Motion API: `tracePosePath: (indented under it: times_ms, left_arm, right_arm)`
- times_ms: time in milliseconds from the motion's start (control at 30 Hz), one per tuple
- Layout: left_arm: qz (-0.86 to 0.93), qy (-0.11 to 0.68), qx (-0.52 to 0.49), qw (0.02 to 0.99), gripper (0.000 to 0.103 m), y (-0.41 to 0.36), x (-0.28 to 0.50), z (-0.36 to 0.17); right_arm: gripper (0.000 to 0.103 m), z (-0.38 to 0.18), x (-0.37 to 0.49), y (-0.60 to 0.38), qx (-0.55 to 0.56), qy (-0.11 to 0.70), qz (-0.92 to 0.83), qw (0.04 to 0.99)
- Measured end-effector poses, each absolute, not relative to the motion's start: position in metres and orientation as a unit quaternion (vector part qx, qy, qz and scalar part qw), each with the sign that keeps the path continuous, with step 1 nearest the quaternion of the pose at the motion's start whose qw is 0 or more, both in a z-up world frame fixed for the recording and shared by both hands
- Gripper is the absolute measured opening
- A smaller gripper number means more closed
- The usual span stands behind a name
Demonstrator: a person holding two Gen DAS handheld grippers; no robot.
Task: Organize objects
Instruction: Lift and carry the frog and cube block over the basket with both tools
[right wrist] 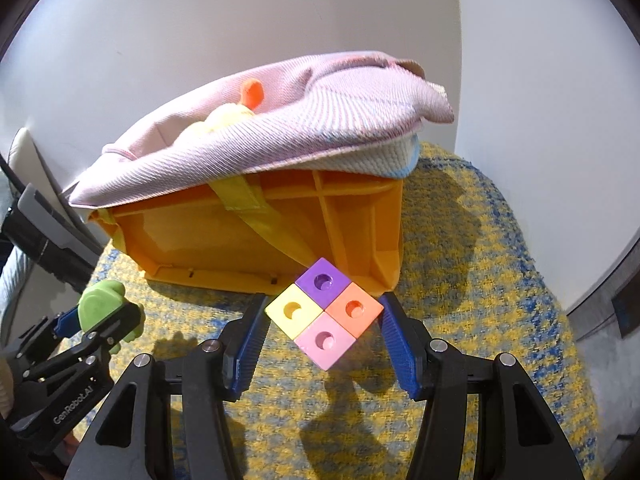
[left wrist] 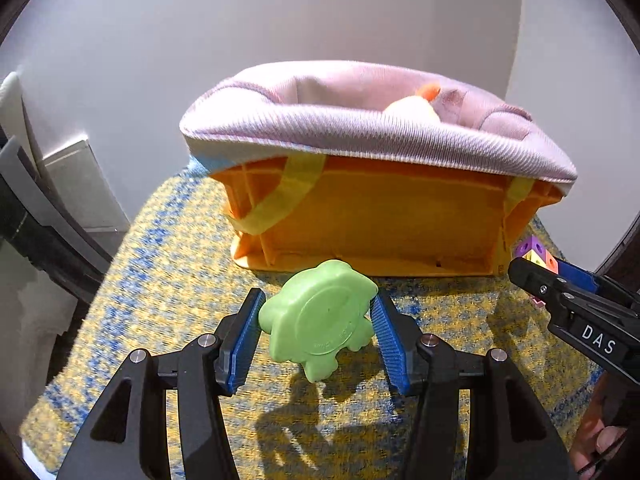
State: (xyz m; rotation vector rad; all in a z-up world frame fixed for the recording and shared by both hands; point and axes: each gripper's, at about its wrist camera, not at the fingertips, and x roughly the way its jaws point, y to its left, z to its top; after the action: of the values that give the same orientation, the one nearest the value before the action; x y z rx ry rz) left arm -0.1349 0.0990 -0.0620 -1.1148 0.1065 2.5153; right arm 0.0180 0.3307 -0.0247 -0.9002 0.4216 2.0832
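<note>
My left gripper [left wrist: 318,322] is shut on a green turtle-shaped toy [left wrist: 320,320], held above the rug in front of the orange bin [left wrist: 380,216]. My right gripper [right wrist: 322,316] is shut on a block of four joined cubes [right wrist: 324,312], purple, yellow, orange and pink, held by its side corners near the bin's [right wrist: 248,236] right end. The bin has a pink fabric liner [left wrist: 360,132] folded over its rim. A yellow plush with an orange part [right wrist: 236,112] lies inside. The right gripper shows in the left wrist view [left wrist: 536,276], the left one in the right wrist view [right wrist: 100,312].
A yellow and blue woven rug [right wrist: 480,280] covers the surface under the bin. A white wall stands behind. Dark furniture parts [left wrist: 40,216] sit at the left edge. Yellow straps [left wrist: 288,192] hang down the bin's front.
</note>
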Motion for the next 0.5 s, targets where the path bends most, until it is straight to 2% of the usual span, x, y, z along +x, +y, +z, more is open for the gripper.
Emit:
tracePosePath:
  times_ms: [500]
  left_arm:
    - [0.909, 0.024, -0.360, 0.209, 0.053, 0.075, -0.102, 0.000]
  right_arm:
    - [0.056, 0.044, 0.019, 0.285, -0.300, 0.124, 0.853, 0.408]
